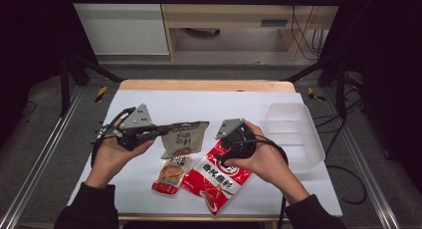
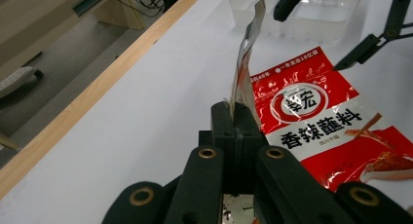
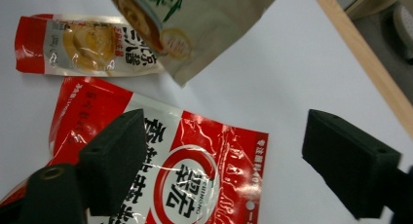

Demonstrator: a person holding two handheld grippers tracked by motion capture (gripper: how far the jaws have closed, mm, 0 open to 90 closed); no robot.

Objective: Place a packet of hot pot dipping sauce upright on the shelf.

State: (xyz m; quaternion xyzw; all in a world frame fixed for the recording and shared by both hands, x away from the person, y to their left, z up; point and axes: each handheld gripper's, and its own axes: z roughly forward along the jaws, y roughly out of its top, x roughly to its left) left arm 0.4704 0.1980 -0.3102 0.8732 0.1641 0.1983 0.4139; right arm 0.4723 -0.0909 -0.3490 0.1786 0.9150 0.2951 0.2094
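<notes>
The work in hand looks like clearing snack packets off the white table [image 1: 149, 102] into the clear plastic tub [image 1: 293, 134], and this is the carrying step for the first of them. The left gripper [image 1: 161, 131] has its jaws clamped tight on the edge of a beige packet [image 1: 185, 138], which hangs clear of the table to the left of the tub, with the big red packet [image 1: 219, 181] lying flat between them and nearer the person. In the left gripper view the beige packet [image 2: 246, 53] stands edge-on straight up from the pinched jaws. The right gripper [image 1: 230, 134] hovers just above the top end of the red packet [image 3: 195, 185], jaws spread wide with nothing between them (one pad over the packet, the other over bare table). A small red-ended packet [image 1: 171, 175] lies just left of the red one, farther from the tub. Next, the left hand probably needs to cross to the tub and let go, while the right must drop and close on the red packet's edge.
</notes>
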